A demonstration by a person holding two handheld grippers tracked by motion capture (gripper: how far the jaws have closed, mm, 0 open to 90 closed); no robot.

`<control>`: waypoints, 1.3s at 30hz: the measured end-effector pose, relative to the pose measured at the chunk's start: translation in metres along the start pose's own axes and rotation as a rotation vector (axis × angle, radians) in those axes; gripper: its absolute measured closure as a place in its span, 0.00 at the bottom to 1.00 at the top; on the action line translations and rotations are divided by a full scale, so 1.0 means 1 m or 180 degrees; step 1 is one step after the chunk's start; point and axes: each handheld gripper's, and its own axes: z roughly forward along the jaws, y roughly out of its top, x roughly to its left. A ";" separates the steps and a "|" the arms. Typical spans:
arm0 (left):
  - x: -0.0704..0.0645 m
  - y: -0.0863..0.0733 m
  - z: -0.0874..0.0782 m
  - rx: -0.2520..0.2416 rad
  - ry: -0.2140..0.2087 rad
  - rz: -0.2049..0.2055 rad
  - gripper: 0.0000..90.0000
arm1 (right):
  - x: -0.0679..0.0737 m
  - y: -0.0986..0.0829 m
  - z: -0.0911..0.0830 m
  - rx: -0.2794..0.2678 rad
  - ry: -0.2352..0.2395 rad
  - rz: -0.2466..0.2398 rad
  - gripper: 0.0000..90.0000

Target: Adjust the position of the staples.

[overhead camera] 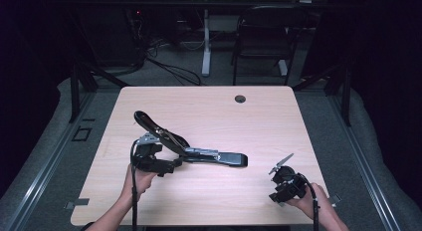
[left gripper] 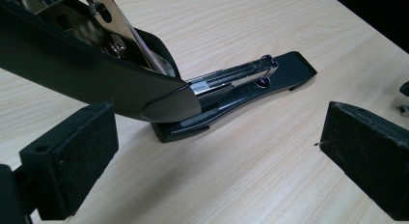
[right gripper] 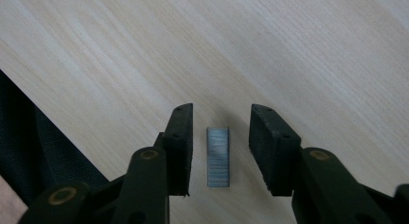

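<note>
Opened stapler [left gripper: 231, 89] beyond parted tongs [left gripper: 217, 151]

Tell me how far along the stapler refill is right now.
Done: the stapler lies on the table with its top arm swung open and the staple channel exposed. In hand: the right gripper brackets the staple strip, jaws open, not yet closed on it. The left gripper waits open near the stapler's base. Left: grip the strip, load it into the channel, close the stapler.

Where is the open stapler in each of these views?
High view: stapler lies left of centre on the table, lid raised, by the left gripper.
Left gripper view: it runs from upper left to centre, ahead of the open jaws.
Right gripper view: not in it.
Shared landmark: the light wood tabletop.
</note>
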 end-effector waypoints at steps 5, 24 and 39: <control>0.000 0.000 0.001 0.0025 -0.0013 -0.0004 0.00 | -0.001 -0.001 0.004 0.0117 0.0019 0.0018 0.72; 0.000 0.000 0.003 0.0050 -0.0024 -0.0006 0.00 | 0.000 0.001 0.010 0.0219 -0.0009 -0.0081 0.86; 0.000 0.000 0.003 0.0050 -0.0025 0.0015 0.00 | -0.001 0.004 -0.003 -0.0086 -0.0043 -0.0031 0.87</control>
